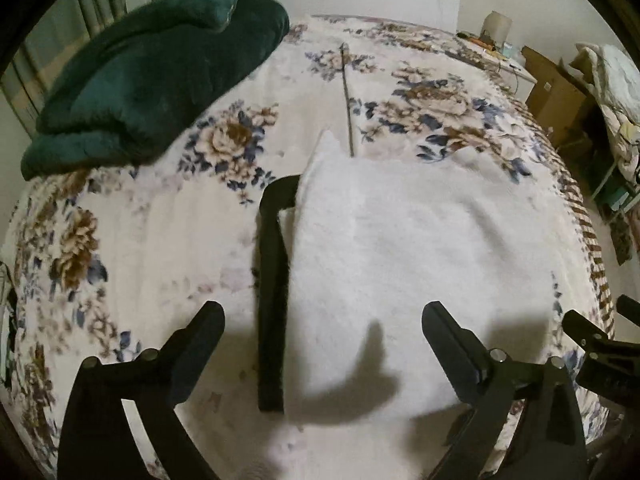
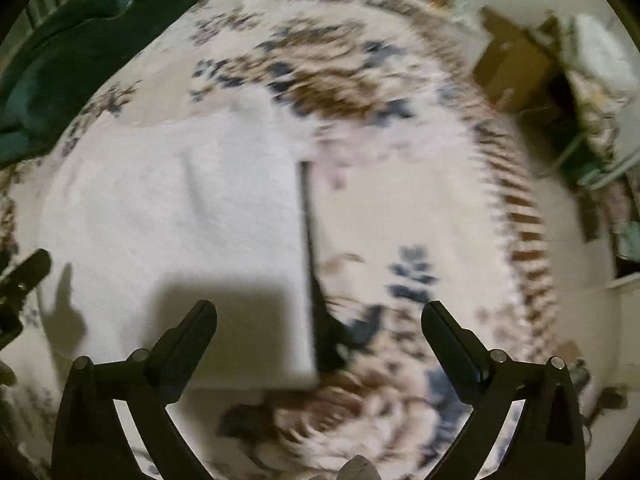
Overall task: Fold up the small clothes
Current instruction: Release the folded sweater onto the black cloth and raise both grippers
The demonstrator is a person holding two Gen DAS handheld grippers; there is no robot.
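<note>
On the floral bedspread (image 1: 132,240) lies a white garment (image 1: 400,248) with black trim (image 1: 272,280). Both the left gripper (image 1: 323,328) and right gripper (image 2: 319,326) hover above, jaws apart, holding nothing. Cardboard boxes (image 1: 556,92) beside the bed: contents unclear.

Left tongs (image 1: 323,320), right tongs (image 2: 319,318), matte black, silver pivot pins

right-wrist view motion-blurred; dark band (image 2: 306,216) mostly hidden under white garment (image 2: 180,208)

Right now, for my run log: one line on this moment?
left gripper: open | right gripper: open | white garment: flat on floral blanket, unheld
</note>
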